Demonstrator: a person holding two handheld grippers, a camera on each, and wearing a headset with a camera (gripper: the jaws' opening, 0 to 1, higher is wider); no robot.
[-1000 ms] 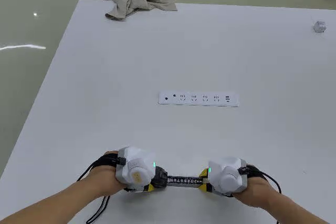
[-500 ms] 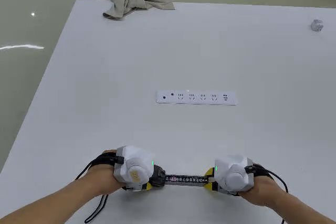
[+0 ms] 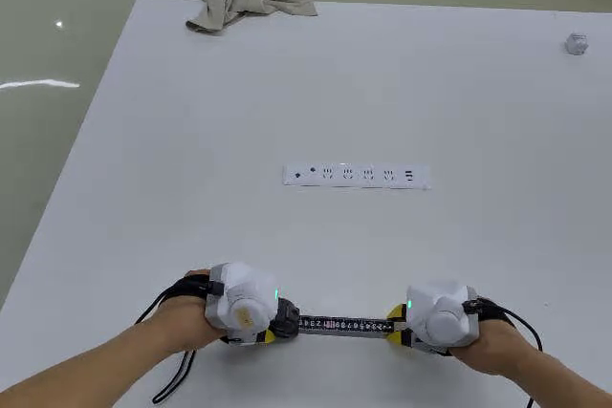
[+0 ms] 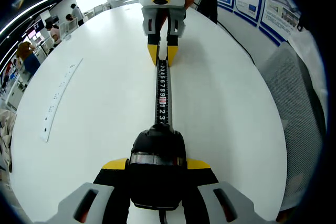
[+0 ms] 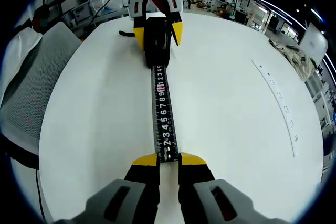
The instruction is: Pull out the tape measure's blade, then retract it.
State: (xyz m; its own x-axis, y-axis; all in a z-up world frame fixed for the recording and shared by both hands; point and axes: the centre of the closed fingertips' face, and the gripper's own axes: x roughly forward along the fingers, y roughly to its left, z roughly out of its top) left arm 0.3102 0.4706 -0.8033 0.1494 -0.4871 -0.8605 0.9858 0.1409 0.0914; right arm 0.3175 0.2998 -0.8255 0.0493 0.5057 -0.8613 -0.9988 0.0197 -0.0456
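The left tongs [image 4: 157,163] are closed on the case [image 4: 157,148], one yellow tip on each flank, evidently so that the body is anchored against the pull. The right tongs [image 5: 168,159] are pinched almost shut on the free end of the blade [image 5: 164,114], the natural place to draw from. The two are pointed at each other, so the blade is held straight and unkinked. The tape is stretched low over the surface [image 3: 287,93], on the person's side of the strip [image 3: 356,176], roughly parallel to it and well apart; contact with the surface cannot be judged. The case is black with a shiny band. The blade is dark with white numerals and one reddish mark, and only a short run is exposed.
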